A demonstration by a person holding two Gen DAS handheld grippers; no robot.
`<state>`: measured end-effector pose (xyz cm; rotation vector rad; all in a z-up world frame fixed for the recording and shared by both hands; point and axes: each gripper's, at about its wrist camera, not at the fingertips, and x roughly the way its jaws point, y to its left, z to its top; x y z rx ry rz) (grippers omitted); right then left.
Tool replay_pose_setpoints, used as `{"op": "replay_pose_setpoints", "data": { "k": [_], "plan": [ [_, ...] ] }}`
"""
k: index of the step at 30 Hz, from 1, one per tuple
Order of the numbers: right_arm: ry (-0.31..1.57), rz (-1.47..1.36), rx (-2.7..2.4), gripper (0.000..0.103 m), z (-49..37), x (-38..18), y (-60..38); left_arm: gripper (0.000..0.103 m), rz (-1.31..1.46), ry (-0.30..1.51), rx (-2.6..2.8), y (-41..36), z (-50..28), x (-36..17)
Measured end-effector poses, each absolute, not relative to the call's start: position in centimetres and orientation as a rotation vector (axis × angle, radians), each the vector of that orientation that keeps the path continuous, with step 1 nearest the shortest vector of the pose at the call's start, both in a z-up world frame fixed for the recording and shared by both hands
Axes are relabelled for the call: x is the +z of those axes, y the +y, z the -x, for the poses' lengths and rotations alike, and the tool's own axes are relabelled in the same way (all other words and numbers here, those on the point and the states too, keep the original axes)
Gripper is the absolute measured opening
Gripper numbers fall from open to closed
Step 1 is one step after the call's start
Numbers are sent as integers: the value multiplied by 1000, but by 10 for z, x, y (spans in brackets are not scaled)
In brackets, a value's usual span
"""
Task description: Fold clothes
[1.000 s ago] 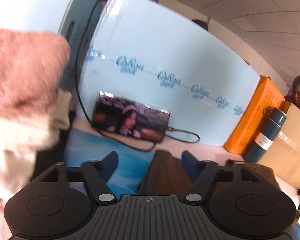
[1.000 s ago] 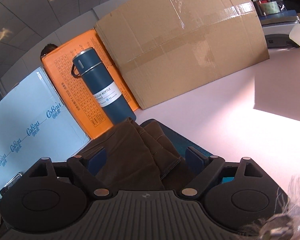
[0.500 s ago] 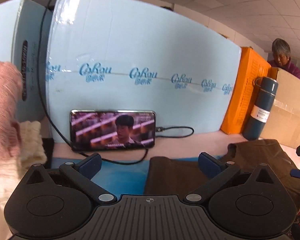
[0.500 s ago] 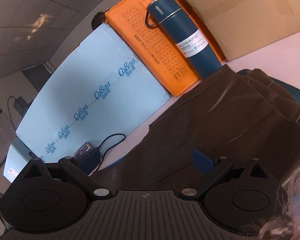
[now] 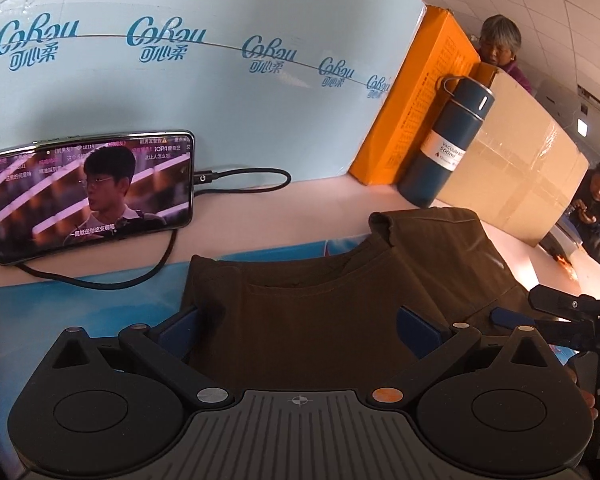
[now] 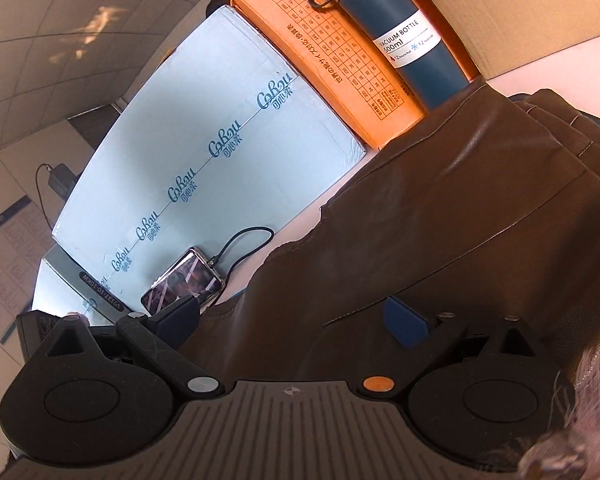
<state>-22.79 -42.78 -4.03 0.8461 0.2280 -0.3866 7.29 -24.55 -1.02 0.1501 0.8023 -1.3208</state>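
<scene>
Your left gripper (image 5: pixel 300 332) spread wider than a second ago, your right gripper (image 6: pixel 296 320) likewise, both apparently clear of the brown garment (image 5: pixel 340 280) now filling lower centre, pink sleeve gone from upper left, phone (image 5: pixel 88 192) now larger at left.

Folded trousers (image 5: pixel 340 292) laid on the table (image 5: pixel 320 196), phone (image 5: pixel 88 192) propped behind-left against a carton (image 5: pixel 220 92), vacuum bottle (image 5: pixel 444 140) stood behind-right before a cardboard box (image 5: pixel 520 176).

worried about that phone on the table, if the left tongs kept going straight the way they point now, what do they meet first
Most likely the brown garment, which already lies between the open left tongs. The phone sits well off to the left of that line, though depth is hard to judge in this view.
</scene>
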Motion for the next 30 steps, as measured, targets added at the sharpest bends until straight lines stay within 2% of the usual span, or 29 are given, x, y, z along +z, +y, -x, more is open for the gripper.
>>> {"op": "replay_pose_setpoints", "data": {
  "k": [11,19,20,21,23,24,27,30],
  "plan": [
    [232,-826,-388,100,226,-42,-427,103,-154,732,-1346,-242,-83,-7],
    [232,-820,-387,100,226,-42,-427,100,-74,818,-1448,-242,-87,-19],
    [234,-815,-387,100,226,-42,-427,97,-57,837,-1451,-242,-87,-22],
    [236,-810,-386,101,225,-42,-426,85,-69,829,-1435,-243,-85,-24],
    [238,-801,-387,101,224,-42,-425,47,-120,782,-1396,-242,-78,-24],
    [238,-798,-387,101,224,-42,-425,12,-133,782,-1381,-242,-76,-25],
    [233,-793,-384,101,224,-43,-425,3,-113,718,-1391,-232,-65,-20],
    [226,-791,-383,101,225,-43,-425,3,-110,616,-1441,-216,-38,-7]
  ]
}}
